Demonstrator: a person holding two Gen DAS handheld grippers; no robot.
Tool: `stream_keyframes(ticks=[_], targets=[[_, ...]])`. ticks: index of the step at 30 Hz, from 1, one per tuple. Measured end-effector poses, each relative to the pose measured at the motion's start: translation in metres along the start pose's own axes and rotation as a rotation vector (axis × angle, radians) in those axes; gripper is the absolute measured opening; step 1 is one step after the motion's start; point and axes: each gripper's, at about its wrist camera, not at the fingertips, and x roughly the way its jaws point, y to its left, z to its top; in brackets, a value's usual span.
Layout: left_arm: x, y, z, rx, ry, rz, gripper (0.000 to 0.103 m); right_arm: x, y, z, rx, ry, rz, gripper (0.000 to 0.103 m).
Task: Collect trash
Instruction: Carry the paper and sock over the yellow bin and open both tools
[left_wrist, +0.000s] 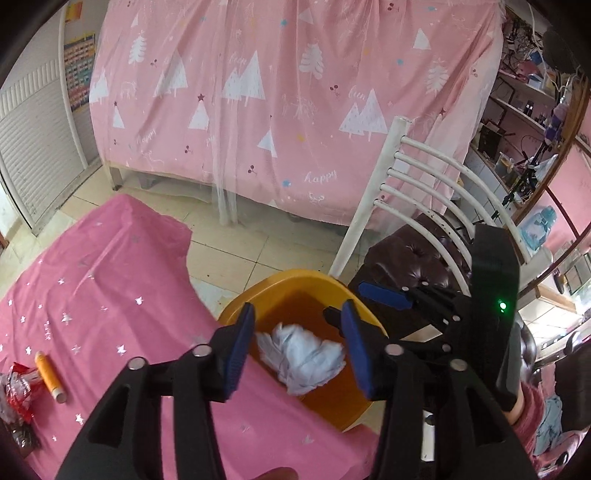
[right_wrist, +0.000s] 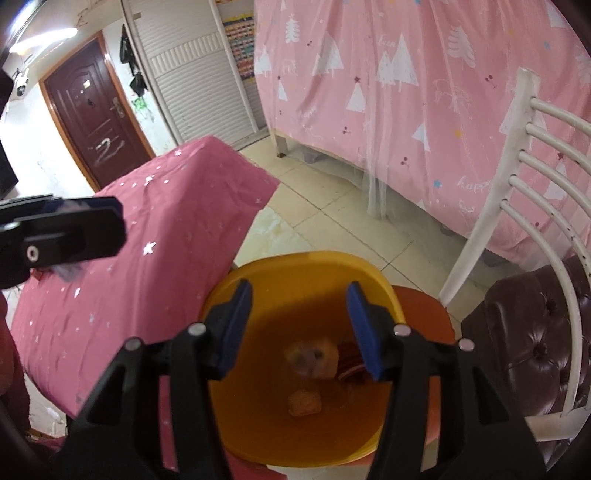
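Observation:
An orange trash bin (left_wrist: 295, 284) stands beside the pink-covered table (left_wrist: 110, 295). In the left wrist view my left gripper (left_wrist: 297, 349) is open above the bin, with a crumpled white tissue (left_wrist: 301, 356) in the air between its fingers, touching neither. My right gripper (right_wrist: 299, 328) is open over the same bin (right_wrist: 303, 266), which holds blurred scraps (right_wrist: 312, 356) and a red wrapper (right_wrist: 349, 360). The right gripper also shows in the left wrist view (left_wrist: 384, 295). On the table lie an orange tube (left_wrist: 50, 376) and a red-and-silver wrapper (left_wrist: 16, 387).
A white chair (left_wrist: 424, 173) with a dark brown padded seat (right_wrist: 524, 339) stands right of the bin. A pink bed cover (left_wrist: 277, 110) hangs behind, over a tiled floor (right_wrist: 332, 221). The bin rests on an orange stool (right_wrist: 421, 306).

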Motion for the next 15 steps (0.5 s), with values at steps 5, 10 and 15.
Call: stream_keyframes(ticks=[5,10,15], targets=[[0.006,-0.008,0.000,0.008,-0.001,0.009,0.070,-0.005,-0.013,0.000,0.034,-0.013,-0.008,0.051],[0.003,-0.007,-0.002,-0.002,-0.001,0.014,0.071,-0.008,-0.012,0.000,0.038,-0.031,0.000,0.051],[-0.008,-0.001,-0.003,-0.002,-0.018,0.033,0.071,-0.013,-0.003,0.001,0.019,-0.048,0.012,0.051]])
